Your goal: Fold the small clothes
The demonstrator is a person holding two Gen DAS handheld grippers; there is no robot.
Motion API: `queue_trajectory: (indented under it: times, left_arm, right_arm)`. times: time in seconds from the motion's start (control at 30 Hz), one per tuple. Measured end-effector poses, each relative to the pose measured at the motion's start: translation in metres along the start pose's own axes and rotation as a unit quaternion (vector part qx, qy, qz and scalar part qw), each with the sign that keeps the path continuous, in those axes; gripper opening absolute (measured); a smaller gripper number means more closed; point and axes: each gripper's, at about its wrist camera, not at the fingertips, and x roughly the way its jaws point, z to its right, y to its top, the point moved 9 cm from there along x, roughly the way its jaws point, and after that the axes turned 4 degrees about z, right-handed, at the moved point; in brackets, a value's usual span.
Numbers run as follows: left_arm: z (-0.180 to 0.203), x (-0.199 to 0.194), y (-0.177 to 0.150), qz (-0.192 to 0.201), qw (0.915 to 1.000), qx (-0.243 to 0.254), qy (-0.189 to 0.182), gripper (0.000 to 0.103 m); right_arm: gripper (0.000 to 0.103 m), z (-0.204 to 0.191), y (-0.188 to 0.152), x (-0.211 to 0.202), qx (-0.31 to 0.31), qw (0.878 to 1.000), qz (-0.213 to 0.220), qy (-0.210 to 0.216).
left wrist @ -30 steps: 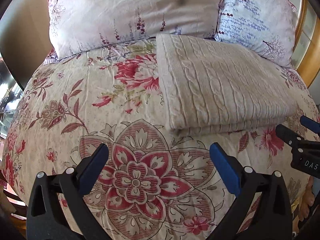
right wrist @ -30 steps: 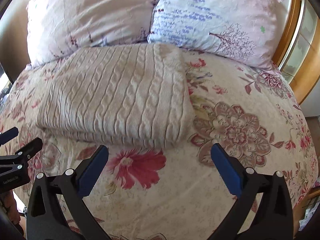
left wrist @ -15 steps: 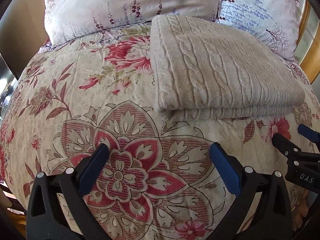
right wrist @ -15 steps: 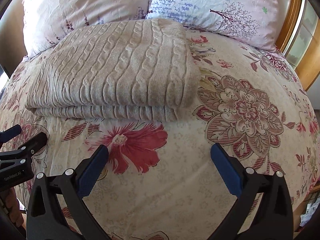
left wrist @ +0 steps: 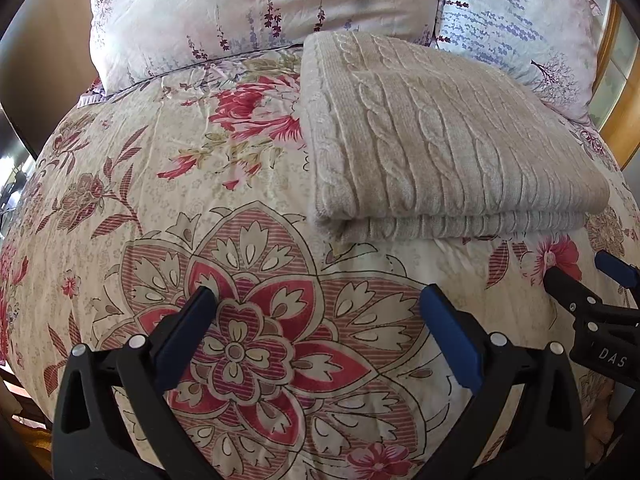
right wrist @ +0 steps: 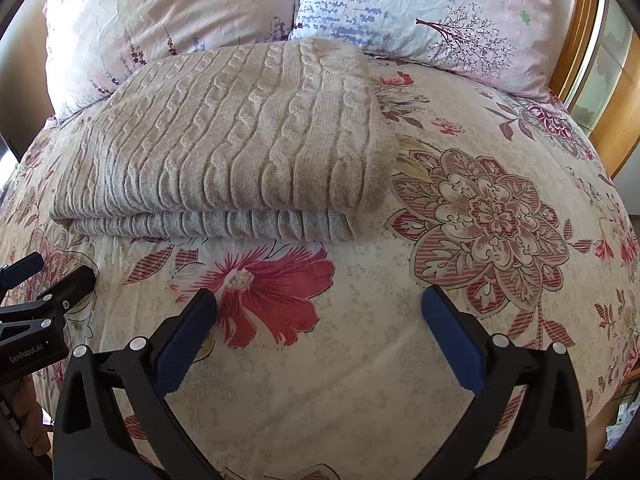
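Looking through the left wrist view, one folded sweater (left wrist: 440,140) lies on the bed (left wrist: 160,200), far right, near two pillows (left wrist: 248,12). The left gripper (left wrist: 320,320) has its jaws wide apart, holding nothing. The knit looks soft, thick and floppy, so grab its near folded edge.

In the right wrist view, the one sweater (right wrist: 224,140) sits far left. The right gripper (right wrist: 320,320) jaws are apart too.
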Motion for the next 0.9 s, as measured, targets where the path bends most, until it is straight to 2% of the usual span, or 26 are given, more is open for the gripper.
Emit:
queue_trajectory:
  times: [0.9]
  left_arm:
    - [0.0004,-0.0004,0.0,0.002,1.0,-0.002,0.001,0.101]
  right_arm:
    - [0.102,0.0009,-0.0004,0.0,0.006,1.0,0.001,-0.004]
